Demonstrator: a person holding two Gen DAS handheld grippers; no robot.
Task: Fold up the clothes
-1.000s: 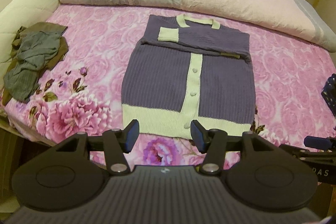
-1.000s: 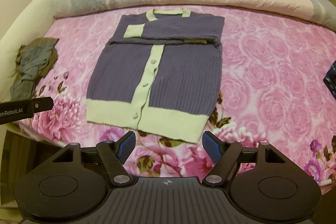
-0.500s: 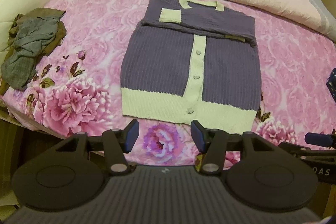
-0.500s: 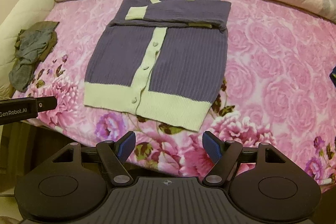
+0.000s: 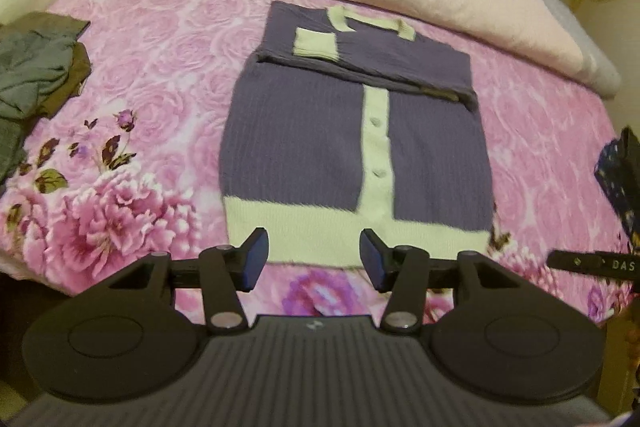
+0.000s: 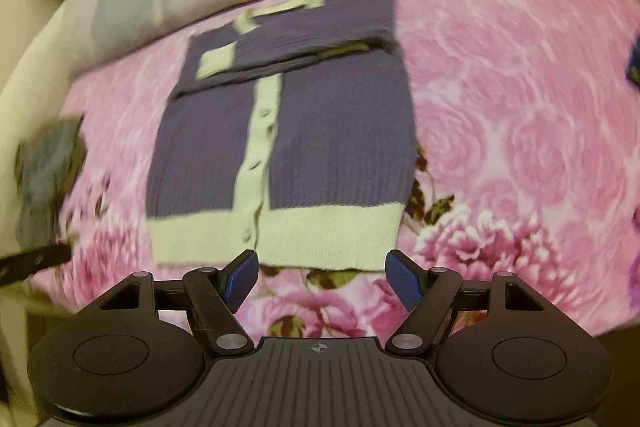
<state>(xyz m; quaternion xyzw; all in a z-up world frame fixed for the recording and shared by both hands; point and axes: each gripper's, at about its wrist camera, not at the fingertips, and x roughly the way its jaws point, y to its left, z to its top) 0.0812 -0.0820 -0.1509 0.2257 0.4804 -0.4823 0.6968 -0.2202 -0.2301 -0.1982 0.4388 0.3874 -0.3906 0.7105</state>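
The cardigan (image 5: 352, 147) lies flat mid-bed (image 5: 160, 39), sleeves crossed over its chest, pale hem (image 5: 340, 239) at 6 o'clock and collar at 12. Both the left gripper (image 5: 314, 261) and the right gripper (image 6: 320, 275) hover just short of that hem, jaws wide and holding nothing. Judging by this, the fold is midway: next, each would pinch a hem corner and carry it toward 12.

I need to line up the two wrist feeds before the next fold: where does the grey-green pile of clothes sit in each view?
Left wrist: the grey-green pile lies at the far left edge, left of the purple cardigan.
Right wrist: the pile is a blurred patch at the left edge, again left of the cardigan.
Shared landmark: the cardigan's pale green button strip.
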